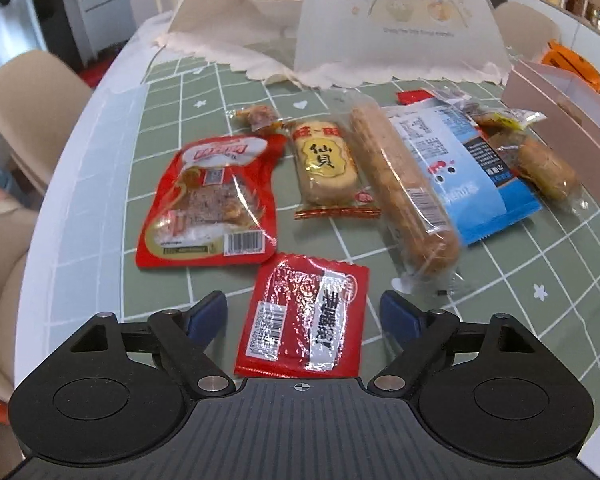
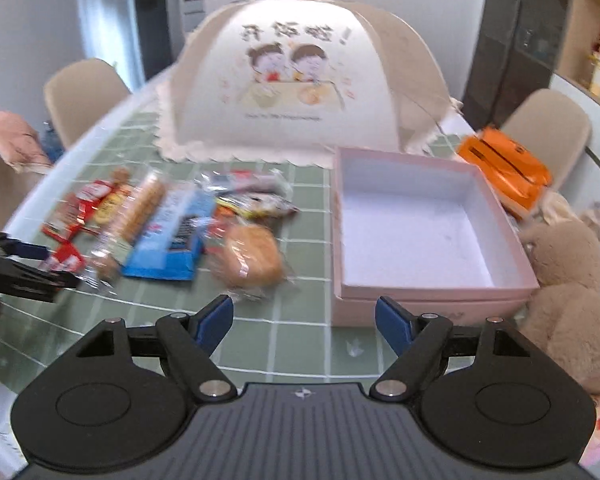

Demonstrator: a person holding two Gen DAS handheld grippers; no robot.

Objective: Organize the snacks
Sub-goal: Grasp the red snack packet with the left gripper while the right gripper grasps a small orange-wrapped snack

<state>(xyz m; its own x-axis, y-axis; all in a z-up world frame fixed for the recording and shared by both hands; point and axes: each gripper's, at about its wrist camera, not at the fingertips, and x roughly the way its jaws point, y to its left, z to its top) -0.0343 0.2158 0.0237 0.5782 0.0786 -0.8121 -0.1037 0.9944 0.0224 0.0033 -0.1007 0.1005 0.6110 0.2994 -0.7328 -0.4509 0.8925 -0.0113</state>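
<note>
Hovering over a small red packet (image 1: 302, 318), our left gripper (image 1: 303, 314) has its fingers spread, nothing pinched. Our right gripper (image 2: 304, 320) gapes empty near the pink box (image 2: 428, 300).

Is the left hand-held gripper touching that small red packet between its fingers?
Apart. The left wrist view shows the small red packet flat on the table, green cloth visible between it and each finger of the left hand-held gripper.

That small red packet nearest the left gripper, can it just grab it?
Probably yes: the small red packet lies flat between the open left gripper fingers, nothing on top.
</note>
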